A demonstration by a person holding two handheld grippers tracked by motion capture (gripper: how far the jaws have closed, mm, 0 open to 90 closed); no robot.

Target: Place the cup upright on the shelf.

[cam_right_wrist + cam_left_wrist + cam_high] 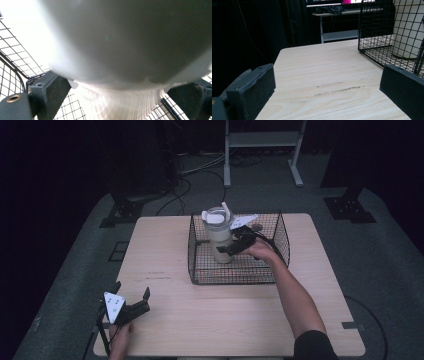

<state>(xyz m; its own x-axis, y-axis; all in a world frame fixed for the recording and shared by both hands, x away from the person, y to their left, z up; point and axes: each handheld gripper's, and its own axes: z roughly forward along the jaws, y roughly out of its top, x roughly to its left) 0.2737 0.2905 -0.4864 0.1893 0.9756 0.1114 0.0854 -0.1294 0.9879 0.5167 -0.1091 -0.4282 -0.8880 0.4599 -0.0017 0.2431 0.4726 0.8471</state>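
The cream tumbler [220, 237] stands upright inside the black wire basket [200, 265] on the tabletop [225, 315]; the right tool [233, 247] brackets its narrow lower body, seemingly for a grip, though contact is unclear; the left tool [131, 306] waits parted and empty near the front-left corner; the tumbler's base is hard to see behind mesh
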